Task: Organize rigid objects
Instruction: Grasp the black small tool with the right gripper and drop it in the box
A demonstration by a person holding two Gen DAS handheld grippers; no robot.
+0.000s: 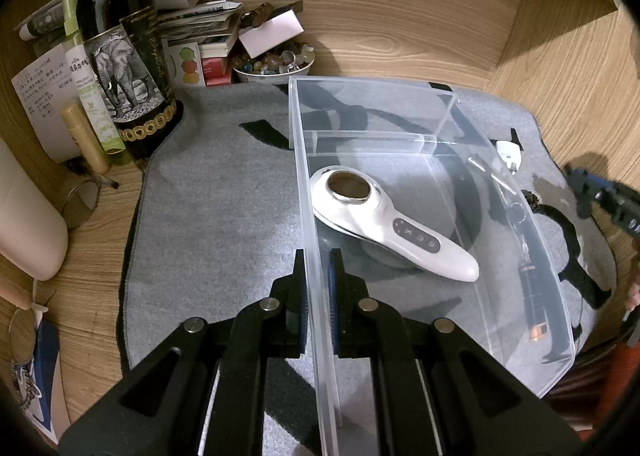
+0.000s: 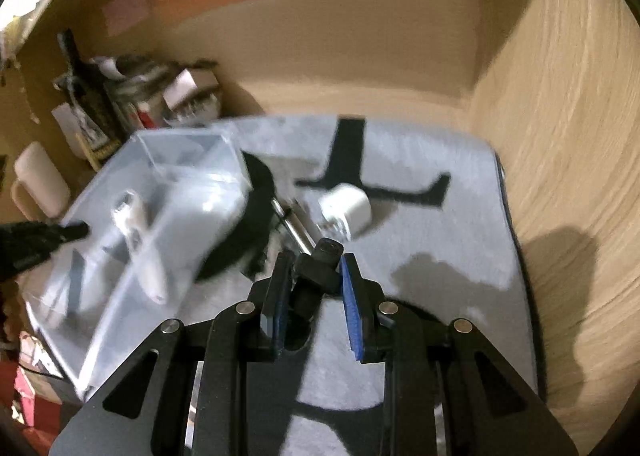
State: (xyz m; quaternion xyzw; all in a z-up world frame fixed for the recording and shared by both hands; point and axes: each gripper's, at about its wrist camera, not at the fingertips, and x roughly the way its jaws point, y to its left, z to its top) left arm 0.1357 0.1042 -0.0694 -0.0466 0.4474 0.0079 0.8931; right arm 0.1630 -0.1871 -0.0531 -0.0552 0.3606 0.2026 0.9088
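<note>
While right tongs [image 2: 314, 276] clamp a black object [image 2: 320, 268], white device [image 1: 384, 224] lies diagonally, in clear box [image 1: 312, 216].

surface: wooden desk [image 1: 400, 16] | on it: grey mat [image 1: 224, 192], wine bottle [image 1: 120, 56], apparently bead bowl [image 1: 272, 68]

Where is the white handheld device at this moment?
In the left wrist view, the white handheld device lies inside the clear plastic bin, in its large front compartment, just beyond the left gripper that clamps the bin's wall.

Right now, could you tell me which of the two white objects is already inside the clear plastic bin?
The long white handheld device with the oval metal head lies inside the clear bin. The small white charger plug sits outside it on the grey mat.
</note>
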